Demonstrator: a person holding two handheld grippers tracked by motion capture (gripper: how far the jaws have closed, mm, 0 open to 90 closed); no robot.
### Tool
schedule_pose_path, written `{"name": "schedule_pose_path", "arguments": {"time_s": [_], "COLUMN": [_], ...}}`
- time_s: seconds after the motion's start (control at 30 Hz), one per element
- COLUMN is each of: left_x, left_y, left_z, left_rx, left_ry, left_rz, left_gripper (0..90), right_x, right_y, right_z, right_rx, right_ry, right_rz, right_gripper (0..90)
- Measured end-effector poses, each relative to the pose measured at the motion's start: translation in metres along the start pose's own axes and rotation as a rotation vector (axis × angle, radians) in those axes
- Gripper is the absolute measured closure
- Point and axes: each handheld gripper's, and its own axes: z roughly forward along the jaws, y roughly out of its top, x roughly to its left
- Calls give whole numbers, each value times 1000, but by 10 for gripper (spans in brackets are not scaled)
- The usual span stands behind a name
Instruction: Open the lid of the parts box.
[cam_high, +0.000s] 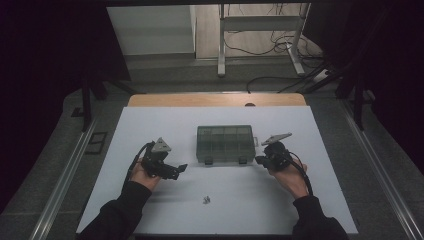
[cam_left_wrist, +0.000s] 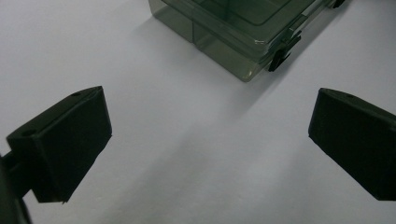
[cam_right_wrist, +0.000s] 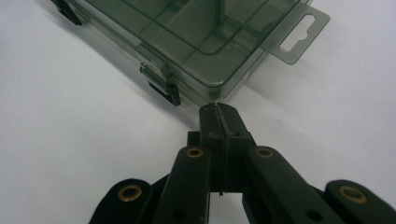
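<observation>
A smoky clear plastic compartment box (cam_high: 224, 143) lies closed in the middle of the white table top (cam_high: 150, 125), with two dark latches on its near side. My left gripper (cam_high: 179, 169) is held to the box's left, its jaws spread wide and empty over bare table; the box's corner (cam_left_wrist: 243, 32) lies ahead of it. My right gripper (cam_high: 260, 160) is at the box's near right corner, jaws pressed together with nothing between them (cam_right_wrist: 219, 114), just short of the corner by a latch (cam_right_wrist: 163, 91). A hang tab (cam_right_wrist: 296, 35) sticks out from the box's end.
A few small dark parts (cam_high: 205, 200) lie on the table near the front edge, between my forearms. A wooden strip (cam_high: 215, 99) runs along the table's far edge. Beyond it are a metal frame's legs (cam_high: 220, 45) and loose cables on the floor.
</observation>
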Motion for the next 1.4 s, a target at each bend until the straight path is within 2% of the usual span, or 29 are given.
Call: {"name": "schedule_pose_path", "arguments": {"time_s": [0.43,0.53,0.83,1.13,1.23,1.4], "left_x": [-1,-1,-3,-4,-6,-9], "left_y": [1,2,4,7,7,10], "left_z": [-1,-2,-4,-5,-4,-3], "left_rx": [-8,-19,-31,-51,-46,-47], "left_ry": [-11,-14,-18,-54,-52,-55], "left_rz": [-2,6,-12,-18,4,14], "left_gripper": [1,4,0,0,45,122], "right_x": [1,0,-1,-3,-4,-5], "right_y": [2,3,6,12,14,20], "right_z": [-2,-5,-11,-15,-15,-17], "right_rx": [-21,-39,-91,-121,-134,-154], "right_ry": [-1,1,20,40,45,46], "right_rz": [-9,-5,11,36,33,26], "right_gripper": [888,888,887,884,882,883]}}
